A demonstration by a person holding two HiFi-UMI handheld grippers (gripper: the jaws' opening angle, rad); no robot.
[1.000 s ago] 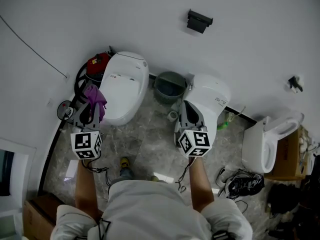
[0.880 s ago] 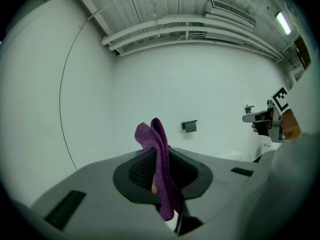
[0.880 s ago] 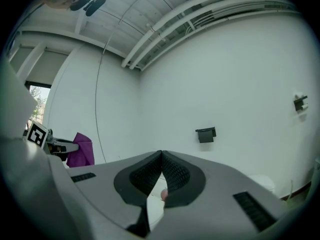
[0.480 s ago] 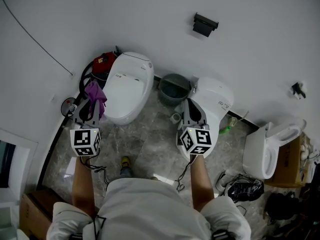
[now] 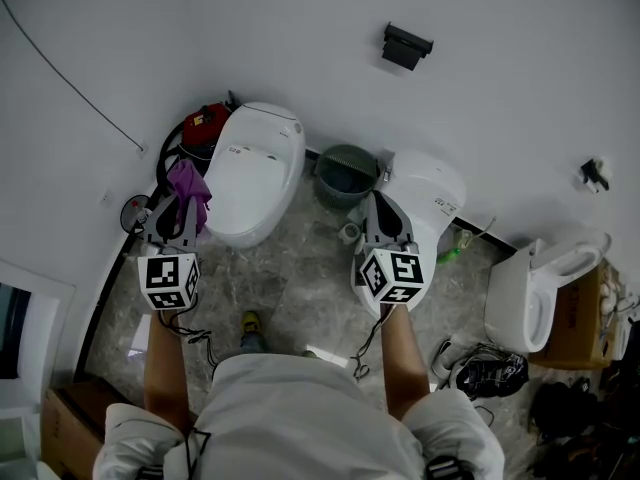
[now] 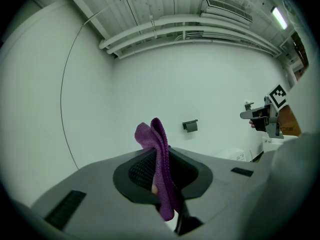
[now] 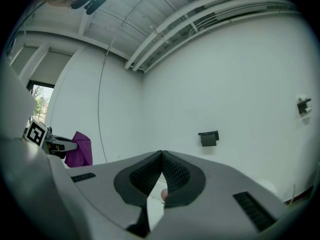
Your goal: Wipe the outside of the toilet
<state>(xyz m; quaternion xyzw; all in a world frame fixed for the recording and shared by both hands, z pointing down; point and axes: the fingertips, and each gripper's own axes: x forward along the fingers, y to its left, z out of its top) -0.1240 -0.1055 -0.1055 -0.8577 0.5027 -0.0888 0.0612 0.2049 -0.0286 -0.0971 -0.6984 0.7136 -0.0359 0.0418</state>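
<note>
- little has been changed over the last second: both grippers have been kept raised and pointed at the white wall [image 5: 300,28], and only a small drift of the head view and of the two marker cubes can be made out.
- the left gripper [image 5: 181,206] is still closed on a purple cloth [image 5: 190,186]. in the left gripper view the cloth is seen pinched between the jaws, with a fold standing up above them and a tail hanging below.
- the right gripper [image 5: 380,211] is kept shut too, its jaws met tip to tip, and nothing is held between them.
- in the head view the cloth is seen just beside the near flank of the left toilet [image 5: 255,168], whose lid is down. the right gripper is seen over the front of the middle toilet [image 5: 430,193], also with its lid down.
- a third toilet [image 5: 530,288], with its lid up, is set well apart at the right, and a round bin [image 5: 345,173] stands between the first two.
- both gripper views look out level at the wall, so the cloth is judged to be held in the air above the toilets, not pressed on porcelain. no contact is shown in any view.
- for the task this means that no wiping stroke was made in this second. whether any outer surface has been wiped already cannot be told, since no streaks or wet marks can be made out.
- which toilet is meant is not settled by these views. the left one is nearest the cloth.
</note>
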